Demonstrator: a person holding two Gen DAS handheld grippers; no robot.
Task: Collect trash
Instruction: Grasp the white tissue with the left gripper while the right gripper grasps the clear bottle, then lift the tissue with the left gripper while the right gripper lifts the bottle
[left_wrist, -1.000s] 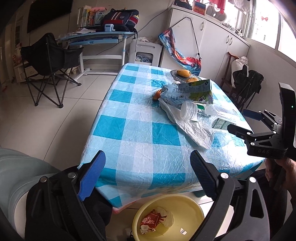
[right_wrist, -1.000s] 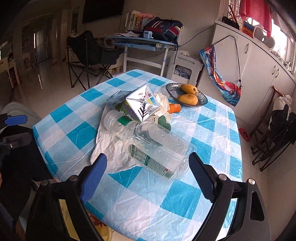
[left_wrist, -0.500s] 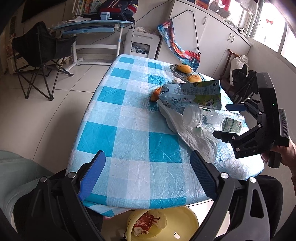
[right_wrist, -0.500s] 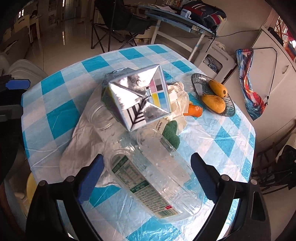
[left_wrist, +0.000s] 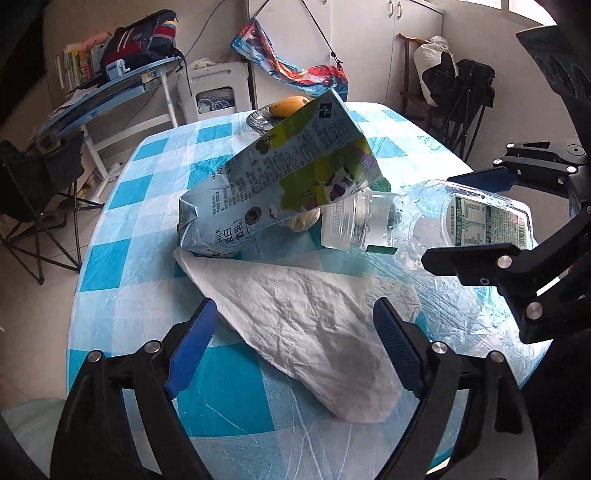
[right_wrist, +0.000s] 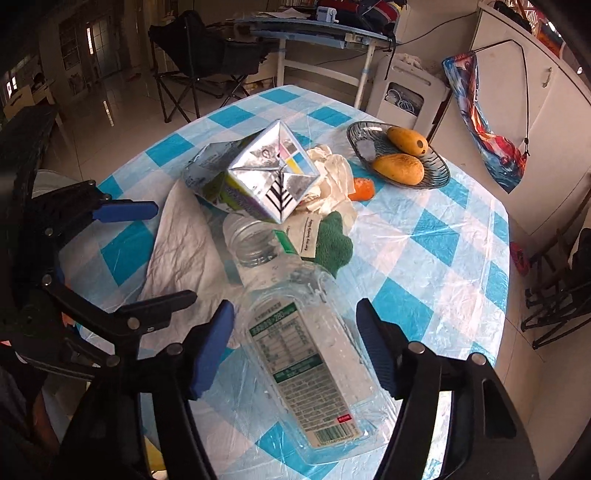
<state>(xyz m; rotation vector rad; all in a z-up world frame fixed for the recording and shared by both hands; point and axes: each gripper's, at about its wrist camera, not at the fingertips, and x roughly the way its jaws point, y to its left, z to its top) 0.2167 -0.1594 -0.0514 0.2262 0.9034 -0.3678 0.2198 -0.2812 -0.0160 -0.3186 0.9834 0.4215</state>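
Note:
A clear plastic bottle (right_wrist: 306, 343) with a green label lies on the checked table, capless; it also shows in the left wrist view (left_wrist: 424, 221). My right gripper (right_wrist: 295, 347) is open with its fingers on either side of the bottle's body, not closed on it. A crushed milk carton (left_wrist: 280, 184) leans on the bottle's mouth; its silver base (right_wrist: 273, 177) faces the right wrist camera. A white plastic bag (left_wrist: 310, 325) lies flat in front of my left gripper (left_wrist: 291, 354), which is open and empty just above it. Crumpled tissue (right_wrist: 332, 181), a green cloth (right_wrist: 332, 243) and orange peel (right_wrist: 362, 188) lie behind.
A glass dish (right_wrist: 436, 173) with two mangoes (right_wrist: 399, 168) stands at the table's far side. The blue-and-white checked tablecloth (right_wrist: 436, 236) covers the table. A folding chair (right_wrist: 207, 62), a desk (right_wrist: 314, 33) and white cabinets (right_wrist: 517, 92) stand beyond.
Both grippers moved forward over the table. My right gripper came down so its fingers now straddle the bottle. My left gripper closed in on the white bag; the yellow basin dropped out of view.

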